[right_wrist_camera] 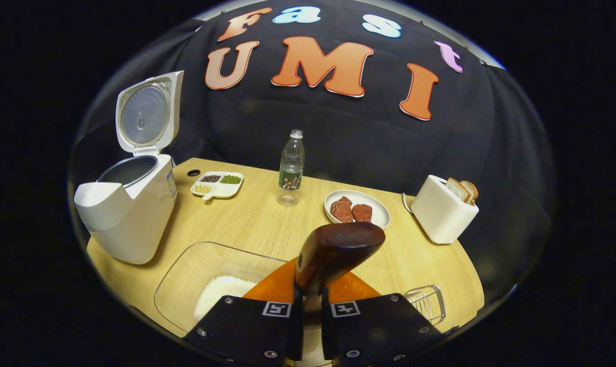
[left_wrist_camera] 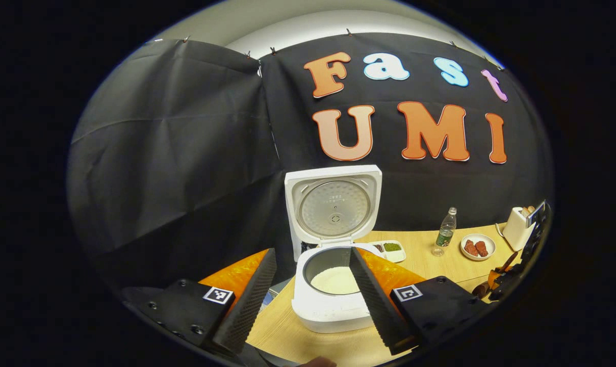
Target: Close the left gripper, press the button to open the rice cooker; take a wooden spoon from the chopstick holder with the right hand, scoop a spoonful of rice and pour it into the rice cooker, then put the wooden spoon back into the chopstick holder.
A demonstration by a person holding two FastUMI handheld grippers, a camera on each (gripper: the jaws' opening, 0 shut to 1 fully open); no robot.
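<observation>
The white rice cooker (left_wrist_camera: 333, 306) stands in front of me with its lid (left_wrist_camera: 333, 204) raised and white rice in the pot (left_wrist_camera: 336, 280). My left gripper (left_wrist_camera: 313, 252) is open, its fingers spread wide to either side of the pot. My right gripper (right_wrist_camera: 310, 300) is shut on the handle of the wooden spoon (right_wrist_camera: 338, 250), whose dark bowl sticks up over the table. Just left of it lies a clear container (right_wrist_camera: 206, 275) holding rice (right_wrist_camera: 221, 295). The wire chopstick holder (right_wrist_camera: 428, 303) is at the lower right. The open rice cooker (right_wrist_camera: 129, 214) stands far left.
Further back on the wooden table (right_wrist_camera: 257, 219) are a sectioned dish (right_wrist_camera: 219, 184), a water bottle (right_wrist_camera: 291, 168), a plate with meat (right_wrist_camera: 356, 210) and a white toaster with bread (right_wrist_camera: 443, 211). The right gripper (left_wrist_camera: 532, 244) is at the far right edge.
</observation>
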